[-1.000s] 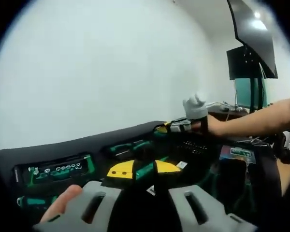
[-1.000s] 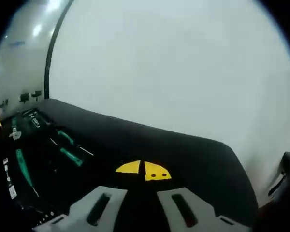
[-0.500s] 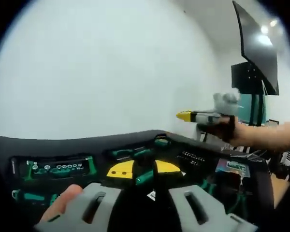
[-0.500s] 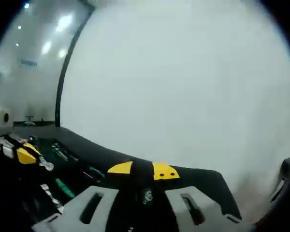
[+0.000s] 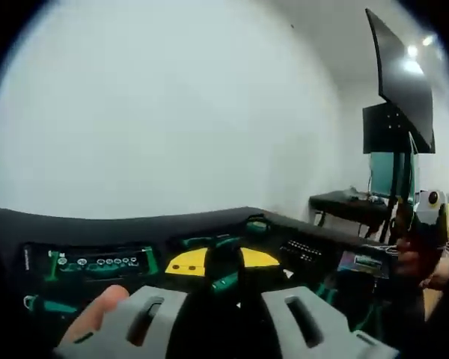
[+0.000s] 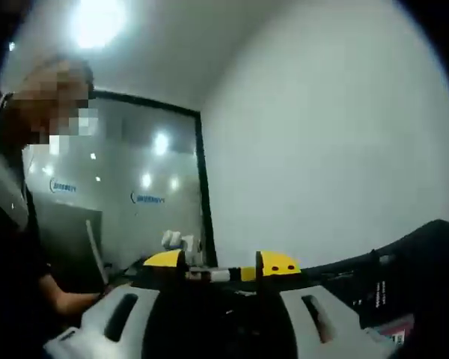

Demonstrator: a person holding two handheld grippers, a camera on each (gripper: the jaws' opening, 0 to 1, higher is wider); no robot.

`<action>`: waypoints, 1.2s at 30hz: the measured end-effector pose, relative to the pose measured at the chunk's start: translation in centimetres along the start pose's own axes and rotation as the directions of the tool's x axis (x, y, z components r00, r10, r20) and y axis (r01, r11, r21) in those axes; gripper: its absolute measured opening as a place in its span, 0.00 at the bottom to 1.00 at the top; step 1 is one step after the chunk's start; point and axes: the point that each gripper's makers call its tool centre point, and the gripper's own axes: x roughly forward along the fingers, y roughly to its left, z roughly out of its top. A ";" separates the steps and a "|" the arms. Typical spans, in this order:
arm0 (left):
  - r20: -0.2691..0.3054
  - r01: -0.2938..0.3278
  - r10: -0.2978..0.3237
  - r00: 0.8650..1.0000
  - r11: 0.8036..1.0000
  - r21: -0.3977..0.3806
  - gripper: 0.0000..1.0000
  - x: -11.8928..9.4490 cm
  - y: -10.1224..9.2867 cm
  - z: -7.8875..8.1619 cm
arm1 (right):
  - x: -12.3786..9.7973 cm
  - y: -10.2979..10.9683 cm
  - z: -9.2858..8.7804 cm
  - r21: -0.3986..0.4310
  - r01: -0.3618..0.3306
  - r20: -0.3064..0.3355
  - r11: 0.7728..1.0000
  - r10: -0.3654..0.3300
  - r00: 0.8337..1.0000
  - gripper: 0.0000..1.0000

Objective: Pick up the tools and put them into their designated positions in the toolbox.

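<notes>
While I hold my left tool (image 5: 223, 263) low over the open black toolbox (image 5: 135, 232), its yellow-tipped jaws stand a little apart with a dark gap between them and nothing gripped. Just beyond those tips lies a green-handled screwdriver (image 5: 226, 281), and farther back another green-handled tool (image 5: 206, 241) rests in its slot. Off to the left a green-trimmed row of silver sockets (image 5: 97, 262) sits in its tray, with a green-handled piece (image 5: 52, 306) below it, and a block of small black bits (image 5: 301, 249) sits to the right. One of my fingertips (image 5: 97, 318) shows beside the left jaw. Behind the toolbox is a plain white wall (image 5: 172, 112); at far right a dark desk (image 5: 352, 203) carries clutter under a black monitor (image 5: 400, 75).

From my right tool (image 6: 221, 263), raised and looking toward a dark glass partition (image 6: 120, 187), the yellow tips stand apart; something pale and slim lies across between them, but I cannot tell what it is or whether it is gripped.
</notes>
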 end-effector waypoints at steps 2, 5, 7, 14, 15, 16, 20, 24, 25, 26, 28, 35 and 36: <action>0.010 -0.001 0.001 1.000 1.000 0.007 0.16 -0.1 0.0 0.2 | -0.2 -0.5 2.9 -0.050 0.018 0.155 0.999 -0.010 0.988 0.34; 0.021 0.016 -0.016 1.000 1.000 -0.009 0.16 -0.1 -0.3 0.4 | -0.4 -2.1 0.8 0.012 0.031 0.048 0.999 -0.032 0.998 0.30; 0.051 0.054 -0.053 0.997 0.998 -0.034 0.16 -0.1 -1.2 1.1 | -0.3 -3.4 0.5 -0.015 0.081 0.037 0.997 -0.080 0.996 0.30; 0.068 0.101 -0.104 0.992 0.994 0.046 0.16 0.1 -2.9 1.6 | 0.3 -3.0 0.6 -0.097 0.047 0.053 0.994 -0.042 0.998 0.38; 0.071 0.105 -0.108 0.992 0.993 0.048 0.16 -0.1 -3.1 1.7 | 0.4 -2.7 0.5 -0.102 0.037 0.052 0.994 -0.032 0.998 0.44; 0.086 0.108 -0.113 0.990 0.992 0.059 0.16 -0.5 -3.2 1.9 | 0.4 -2.9 0.4 -0.100 0.025 0.051 0.995 -0.020 0.999 0.48; 0.071 0.101 -0.108 0.992 0.991 0.088 0.17 -2.7 -3.5 3.2 | 0.4 -3.0 0.1 -0.120 0.030 0.036 0.992 -0.026 0.999 0.46; 0.091 0.080 -0.094 0.991 0.986 0.145 0.28 -7.3 -3.0 5.5 | 0.0 -3.3 0.1 -0.110 0.054 0.034 0.992 -0.051 0.998 0.45; 0.092 0.060 -0.076 0.993 0.985 0.164 0.29 -8.8 -2.3 6.1 | -0.1 -3.4 0.1 -0.106 0.062 0.033 0.992 -0.059 0.998 0.45; 0.084 0.032 -0.048 0.995 0.981 0.189 0.31 -10.4 -1.3 6.5 | -0.3 -3.5 0.3 -0.094 0.066 0.039 0.993 -0.063 0.997 0.44; 0.095 -0.049 0.028 0.995 0.971 0.232 0.33 -13.4 1.1 7.6 | -0.6 -3.9 0.5 -0.071 0.067 0.048 0.995 -0.064 0.997 0.43; 0.122 -0.466 0.451 0.884 0.837 0.286 0.32 -25.8 15.0 10.3 | -0.2 -4.3 -0.8 -0.068 0.061 -0.004 0.996 -0.062 0.998 0.41; 0.133 -0.509 0.492 0.860 0.817 0.271 0.32 -27.3 16.5 10.3 | -0.2 -4.2 -0.8 -0.073 0.059 -0.007 0.996 -0.059 0.998 0.41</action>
